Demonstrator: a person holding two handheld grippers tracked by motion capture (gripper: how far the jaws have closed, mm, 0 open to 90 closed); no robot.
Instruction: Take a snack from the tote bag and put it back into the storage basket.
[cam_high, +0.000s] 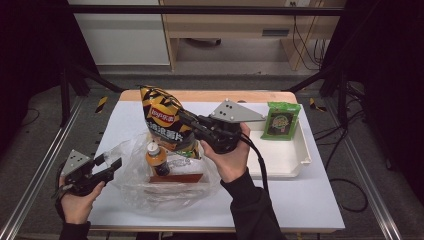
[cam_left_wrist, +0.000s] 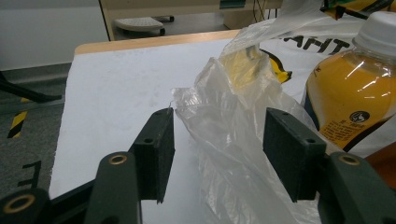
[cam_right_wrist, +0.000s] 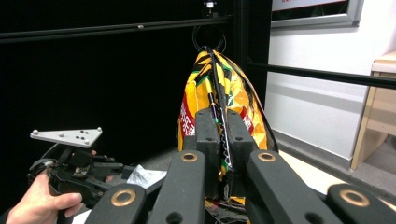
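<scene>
My right gripper (cam_high: 186, 119) is shut on the edge of a yellow and black chip bag (cam_high: 161, 117) and holds it upright above a clear plastic bag (cam_high: 140, 192). In the right gripper view the jaws (cam_right_wrist: 223, 133) pinch the chip bag (cam_right_wrist: 219, 88) along its seam. An orange drink bottle (cam_high: 156, 159) and a red-brown box (cam_high: 176, 178) sit inside the plastic bag. My left gripper (cam_high: 111, 163) is at the plastic bag's left edge. Its jaws (cam_left_wrist: 219, 119) stand open around a crumpled fold of the plastic bag (cam_left_wrist: 233, 140), with the bottle (cam_left_wrist: 355, 88) just beyond.
A white tray (cam_high: 287, 157) lies at the right of the white table top (cam_high: 310, 200), with a green packet (cam_high: 281, 120) leaning at its far end. Metal frame rails run along both table sides. The other hand and its gripper (cam_right_wrist: 70, 170) are in the right gripper view.
</scene>
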